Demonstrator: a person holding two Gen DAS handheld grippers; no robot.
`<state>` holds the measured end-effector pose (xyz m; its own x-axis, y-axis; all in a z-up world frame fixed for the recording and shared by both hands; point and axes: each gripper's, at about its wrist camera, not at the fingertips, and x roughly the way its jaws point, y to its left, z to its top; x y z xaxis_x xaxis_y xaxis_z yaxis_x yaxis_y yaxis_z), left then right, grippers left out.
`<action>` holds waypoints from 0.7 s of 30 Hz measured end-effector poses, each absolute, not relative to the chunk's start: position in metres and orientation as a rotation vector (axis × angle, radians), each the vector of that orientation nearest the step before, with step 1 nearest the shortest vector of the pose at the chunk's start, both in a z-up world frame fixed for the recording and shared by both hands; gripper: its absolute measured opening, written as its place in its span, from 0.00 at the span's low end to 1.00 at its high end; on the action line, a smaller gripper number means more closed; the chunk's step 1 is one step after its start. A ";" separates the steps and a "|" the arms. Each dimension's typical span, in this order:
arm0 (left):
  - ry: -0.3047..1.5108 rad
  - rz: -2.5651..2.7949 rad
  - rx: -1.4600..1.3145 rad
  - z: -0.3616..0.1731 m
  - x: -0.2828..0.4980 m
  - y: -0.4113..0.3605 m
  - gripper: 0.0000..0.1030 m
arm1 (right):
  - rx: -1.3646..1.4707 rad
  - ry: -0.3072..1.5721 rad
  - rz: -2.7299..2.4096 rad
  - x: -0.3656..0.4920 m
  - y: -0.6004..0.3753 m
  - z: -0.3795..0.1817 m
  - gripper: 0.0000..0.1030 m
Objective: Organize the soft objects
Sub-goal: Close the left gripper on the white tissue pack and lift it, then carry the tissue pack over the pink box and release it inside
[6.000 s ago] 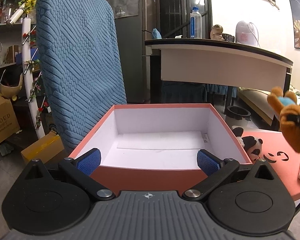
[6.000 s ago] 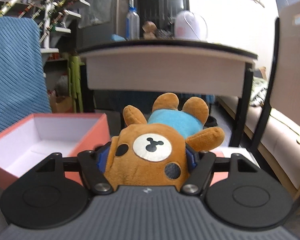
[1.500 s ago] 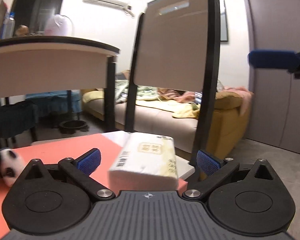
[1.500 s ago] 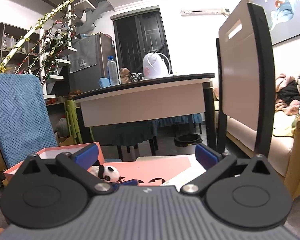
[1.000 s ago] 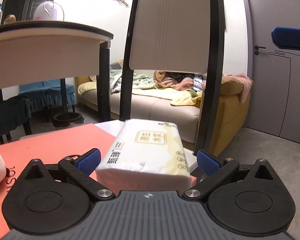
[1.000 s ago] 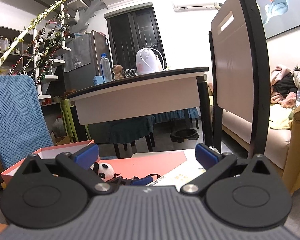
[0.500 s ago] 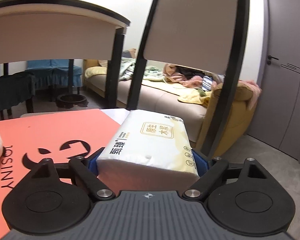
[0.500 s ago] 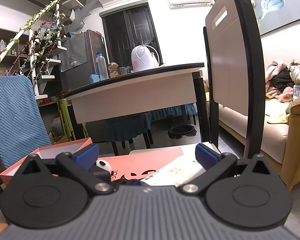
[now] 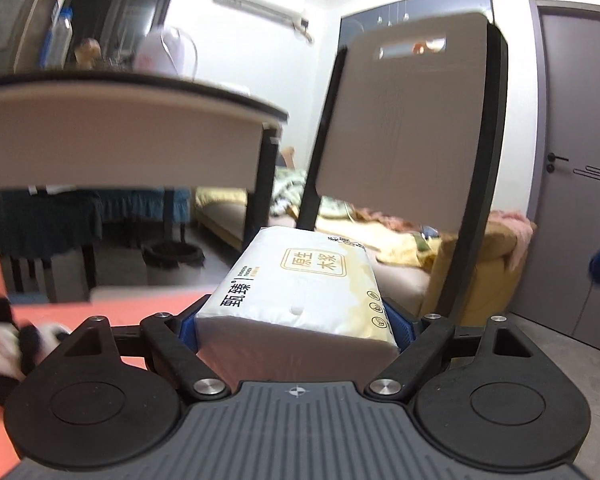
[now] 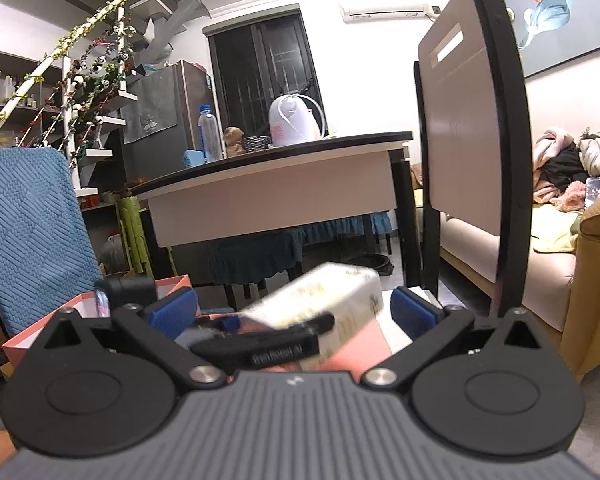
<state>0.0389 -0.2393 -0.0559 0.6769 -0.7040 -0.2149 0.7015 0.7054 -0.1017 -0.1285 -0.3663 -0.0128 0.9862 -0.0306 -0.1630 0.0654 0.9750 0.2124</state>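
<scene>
Tissue pack (image 9: 300, 280), long axis running straight out from the camera, clamped across its width by the left tongs (image 9: 296, 326) and held clear above the coral desk (image 9: 112, 308). The coral box (image 10: 84, 312) lies leftward. Right tongs (image 10: 294, 310) gape empty.

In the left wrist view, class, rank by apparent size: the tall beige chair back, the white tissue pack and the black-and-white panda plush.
1. Tall beige chair back, largest.
2. White tissue pack, clamped in the left tongs; its nearness to the lens inflates it.
3. Black-and-white panda plush, smallest; blurred and cut off by the frame edge.
</scene>
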 end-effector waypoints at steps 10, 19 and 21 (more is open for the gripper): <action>0.153 -0.672 0.047 -0.029 0.032 -0.198 0.85 | 0.211 0.169 -0.027 -0.122 -0.351 -0.016 1.00; 0.142 -0.550 0.029 -0.010 0.044 -0.143 0.83 | 0.236 0.219 0.005 -0.101 -0.338 -0.027 1.00; 0.136 -0.534 0.020 -0.006 0.046 -0.131 0.83 | 0.243 0.231 0.013 -0.096 -0.336 -0.029 1.00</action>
<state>0.0459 -0.1311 -0.0061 0.8521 -0.5058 -0.1344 0.5084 0.8609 -0.0162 -0.0960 -0.3357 -0.0295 0.9734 0.0404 -0.2254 0.0153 0.9707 0.2400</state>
